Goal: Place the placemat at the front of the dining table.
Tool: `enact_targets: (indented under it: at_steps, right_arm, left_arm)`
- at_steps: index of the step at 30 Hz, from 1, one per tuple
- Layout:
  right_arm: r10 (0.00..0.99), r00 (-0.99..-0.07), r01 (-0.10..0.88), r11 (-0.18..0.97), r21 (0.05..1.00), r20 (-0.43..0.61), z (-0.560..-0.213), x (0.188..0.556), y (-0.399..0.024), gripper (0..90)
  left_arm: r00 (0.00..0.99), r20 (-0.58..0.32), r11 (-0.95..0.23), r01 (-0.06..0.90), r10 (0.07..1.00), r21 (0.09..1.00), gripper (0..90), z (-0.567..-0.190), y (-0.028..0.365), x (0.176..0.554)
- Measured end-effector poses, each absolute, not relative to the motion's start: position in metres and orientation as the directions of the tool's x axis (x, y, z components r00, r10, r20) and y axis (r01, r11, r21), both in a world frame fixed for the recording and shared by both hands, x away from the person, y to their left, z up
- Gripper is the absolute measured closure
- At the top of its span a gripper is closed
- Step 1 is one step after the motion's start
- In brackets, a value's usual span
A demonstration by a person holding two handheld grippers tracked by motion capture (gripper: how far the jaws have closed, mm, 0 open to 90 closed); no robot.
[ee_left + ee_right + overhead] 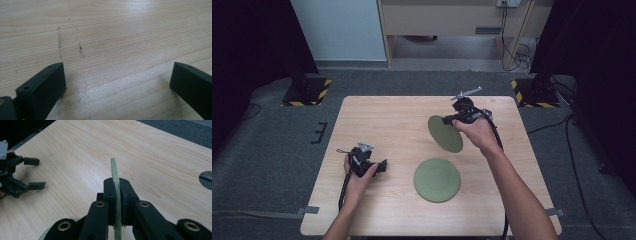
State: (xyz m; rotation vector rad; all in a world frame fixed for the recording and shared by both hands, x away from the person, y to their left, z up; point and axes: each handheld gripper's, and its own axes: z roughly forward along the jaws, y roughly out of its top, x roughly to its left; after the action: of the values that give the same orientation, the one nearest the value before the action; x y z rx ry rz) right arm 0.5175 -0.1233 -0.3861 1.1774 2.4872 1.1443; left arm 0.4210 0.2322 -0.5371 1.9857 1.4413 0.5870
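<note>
1. Right hand-held gripper (451, 119) is lifted above the far right part of the worktop (382, 120); its two black jaws are closed on the edge of a green plate (445, 133).
2. Largest of all here is the worktop, a pale wooden board on a dark grey floor (272, 130).
3. On the worktop, near the front and a little right of the middle, a second green plate (437, 179) lies flat.
4. In the high view the held plate hangs tilted, with its lower edge well above the wood, and it is apart from the flat plate.
5. In the right gripper view the held plate (115, 178) stands edge-on between the two pads (110, 192), which press it from both sides.
6. Left hand-held gripper (382, 165) rests low at the front left of the worktop, well apart from both plates.
7. In the left gripper view its jaws stand wide open, with bare wood (120, 45) between them and some small dark marks (60, 41) on the surface.
</note>
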Motion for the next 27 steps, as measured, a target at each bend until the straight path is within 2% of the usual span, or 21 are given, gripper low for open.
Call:
enact_targets:
  at_steps: [13,27]
  right_arm:
    - [0.768,-0.620,0.610,0.345,0.713,0.158,-0.391,0.540,-0.112,85.7]
    - [0.807,-0.577,0.611,0.325,0.722,0.125,-0.381,0.565,-0.092,85.7]
  left_arm:
    - [0.309,0.000,-0.222,0.681,0.951,0.698,0.0,-0.537,0.232,0.421]
    - [0.311,0.000,-0.223,0.680,0.950,0.698,0.0,-0.537,0.232,0.421]
